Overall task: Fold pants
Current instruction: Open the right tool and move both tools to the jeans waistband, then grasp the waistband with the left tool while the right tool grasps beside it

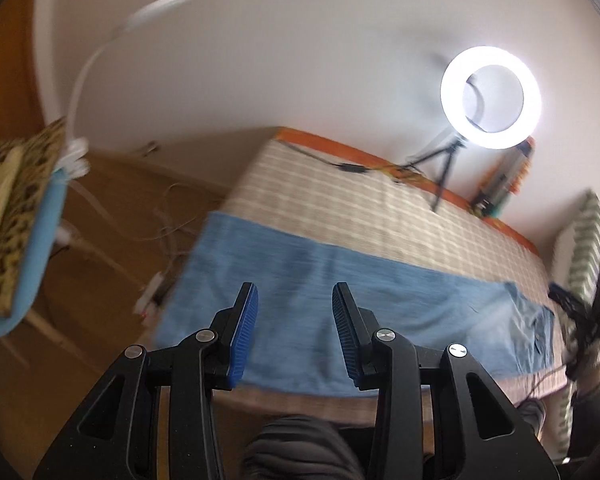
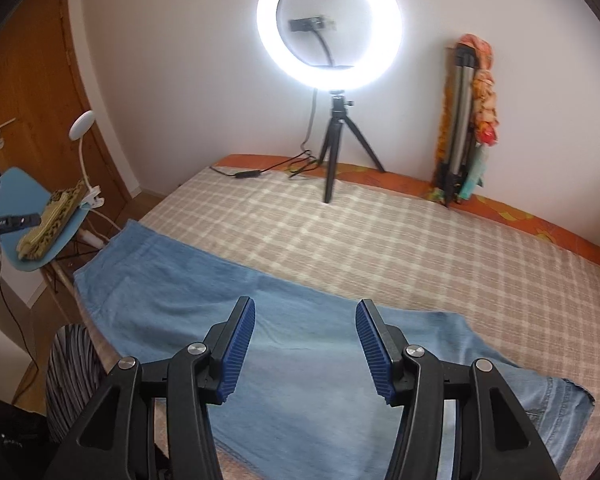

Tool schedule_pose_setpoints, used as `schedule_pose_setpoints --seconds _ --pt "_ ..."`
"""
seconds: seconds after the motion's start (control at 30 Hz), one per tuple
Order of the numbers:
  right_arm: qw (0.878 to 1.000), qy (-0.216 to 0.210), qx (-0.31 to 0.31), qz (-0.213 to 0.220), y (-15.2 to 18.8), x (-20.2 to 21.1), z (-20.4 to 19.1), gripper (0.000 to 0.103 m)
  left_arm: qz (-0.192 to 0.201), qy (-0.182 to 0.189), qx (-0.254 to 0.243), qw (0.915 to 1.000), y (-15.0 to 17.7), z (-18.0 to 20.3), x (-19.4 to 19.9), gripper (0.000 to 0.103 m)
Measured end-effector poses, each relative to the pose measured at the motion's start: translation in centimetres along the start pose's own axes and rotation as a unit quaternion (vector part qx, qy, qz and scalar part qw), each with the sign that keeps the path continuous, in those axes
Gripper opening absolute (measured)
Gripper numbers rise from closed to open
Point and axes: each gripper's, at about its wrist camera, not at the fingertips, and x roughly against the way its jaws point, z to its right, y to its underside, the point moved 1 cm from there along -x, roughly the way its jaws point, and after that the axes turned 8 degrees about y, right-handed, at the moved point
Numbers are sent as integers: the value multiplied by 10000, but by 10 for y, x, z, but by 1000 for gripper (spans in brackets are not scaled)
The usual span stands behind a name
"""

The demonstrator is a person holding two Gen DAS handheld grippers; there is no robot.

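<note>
Light blue jeans (image 2: 228,304) lie flat, folded lengthwise, along the near edge of a bed with a checked beige cover (image 2: 380,232). The waist end is at the right (image 2: 548,396) and the leg ends at the left. In the left wrist view the jeans (image 1: 340,304) stretch across the bed (image 1: 340,208), blurred. My left gripper (image 1: 295,308) is open and empty above the leg half. My right gripper (image 2: 305,320) is open and empty above the middle of the jeans. The right gripper also shows in the left wrist view (image 1: 580,312), at the right by the waist end.
A lit ring light on a black tripod (image 2: 329,40) stands at the bed's far edge with its cable. A folded tripod with orange cloth (image 2: 466,120) leans on the wall. A blue chair (image 2: 40,216) with a leopard-print cloth and clip lamp stands left of the bed.
</note>
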Motion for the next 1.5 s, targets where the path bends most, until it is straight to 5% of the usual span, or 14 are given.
schedule_pose_setpoints --seconds 0.07,0.13,0.27,0.4,0.8,1.13,1.37,1.5 --pt "9999 -84 43 -41 1 -2 -11 55 -42 -32 405 9992 8 -35 -1 43" --pt "9996 -237 105 -123 1 -9 -27 55 -65 -53 907 9958 23 -68 -10 62" --pt "9982 -367 368 -283 6 -23 -62 55 -62 236 1788 9836 55 -115 -37 63" --pt "9946 -513 785 -439 10 -37 -101 55 23 644 2661 9618 80 -148 -72 63" --pt "9695 -964 1974 -1088 42 -85 -192 53 60 347 3539 9346 109 -179 -111 61" --pt "9683 -1084 1953 -1120 41 -100 -215 53 282 456 3282 9431 100 -174 -118 60" --pt "9721 -995 1789 -1146 38 -102 -209 53 543 85 3085 9496 95 -162 -124 60" --pt "9734 -984 1709 -1162 32 -106 -211 53 518 -443 2679 9610 87 -151 -130 19"
